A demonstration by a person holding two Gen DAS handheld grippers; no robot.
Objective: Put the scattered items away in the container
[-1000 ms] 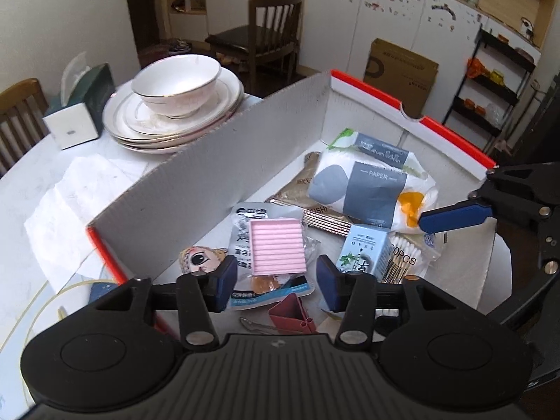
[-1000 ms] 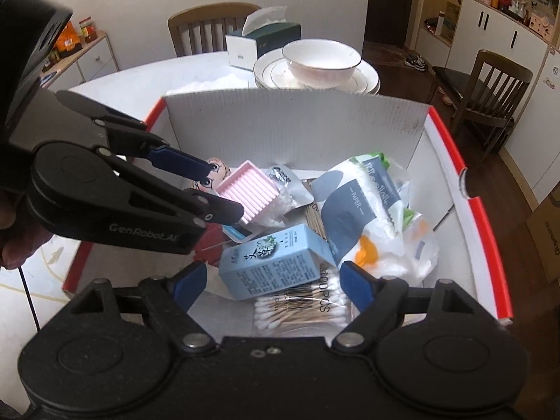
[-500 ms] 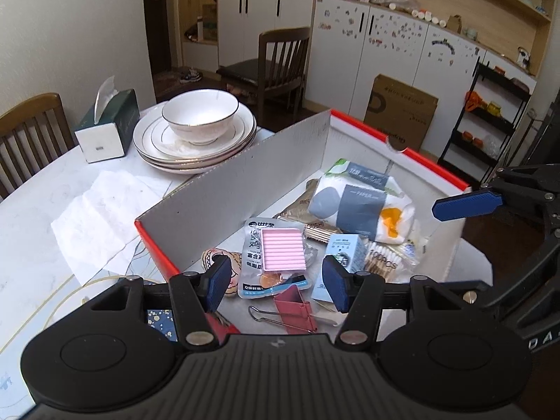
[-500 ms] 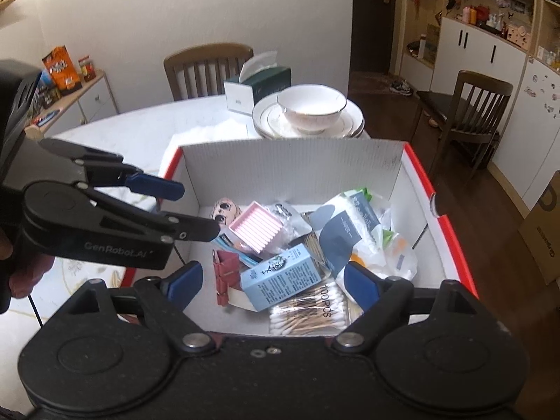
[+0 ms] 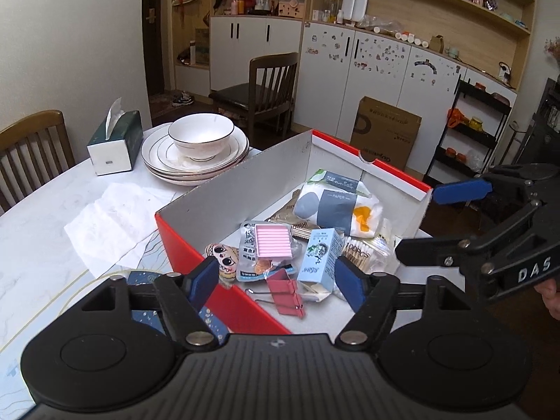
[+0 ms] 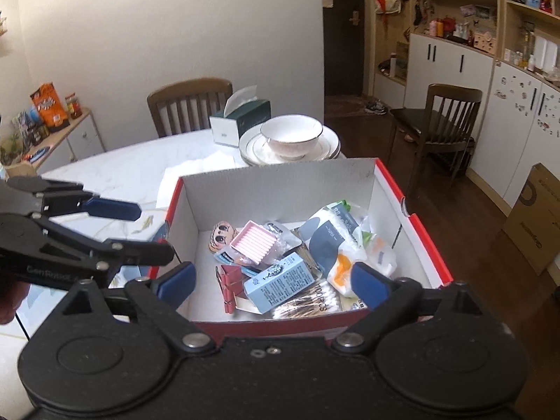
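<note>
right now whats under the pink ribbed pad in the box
The pink ribbed pad lies on a clear plastic packet with printed text, inside the red box. What the pad covers of the packet, and anything beneath it, cannot be seen.

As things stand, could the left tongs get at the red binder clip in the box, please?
Probably yes. The left tongs hang open and empty above the near corner of the box. The red binder clip lies uncovered on the floor just below, with nothing over it; the right tongs are off to the side.

White marble table [image 5: 42, 217] bearing red box [image 5: 196, 255], stacked plates [image 5: 164, 161], tissue box [image 5: 115, 143], paper [image 5: 108, 224]
</note>
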